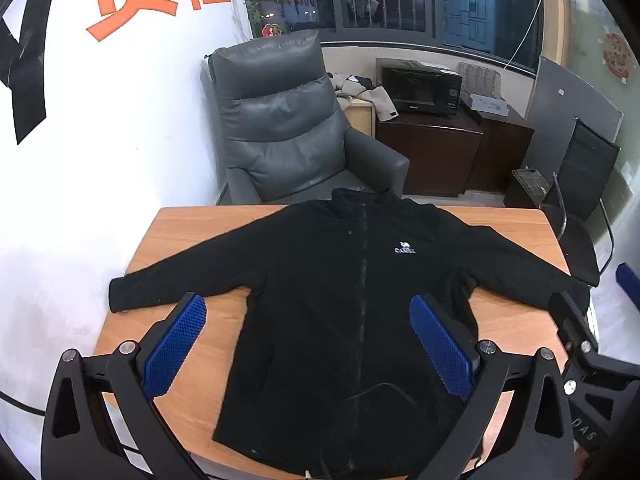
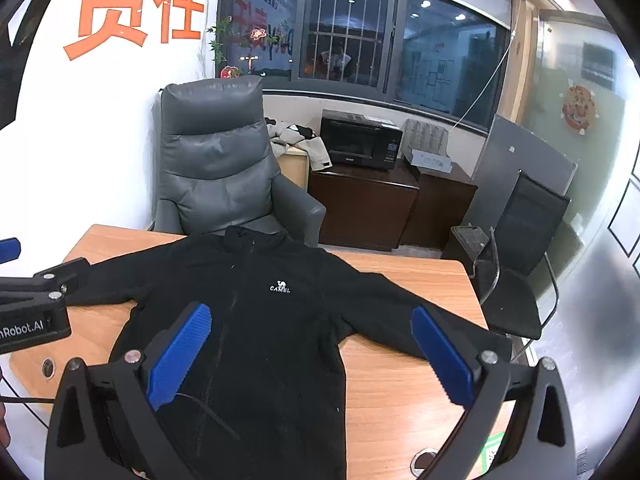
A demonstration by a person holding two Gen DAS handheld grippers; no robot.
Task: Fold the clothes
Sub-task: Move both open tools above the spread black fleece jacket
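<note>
Right now, from the left wrist view, a black jacket (image 1: 344,304) lies flat and face up on the wooden tabletop (image 1: 180,232), zipped, both sleeves spread out to the sides, collar toward the far edge. A small white logo (image 1: 405,248) sits on its chest. The left gripper (image 1: 308,344) hangs above the jacket's lower half with its blue pads (image 1: 176,344) spread wide, holding nothing. At the right edge, part of the right gripper (image 1: 580,340) shows near the end of one sleeve. Behind the tabletop stands a grey armchair (image 1: 280,120), and further back a dark cabinet (image 1: 428,148) carries a microwave (image 1: 420,88).

From the right wrist view, the same jacket (image 2: 256,320) stretches across the tabletop (image 2: 400,392), one sleeve reaching toward the mesh chair (image 2: 516,264). The right gripper (image 2: 312,356) is above it, wide open and empty, one pad over the body and the other over the sleeve. The left gripper (image 2: 36,300) pokes in from the left, over the other sleeve.
</note>
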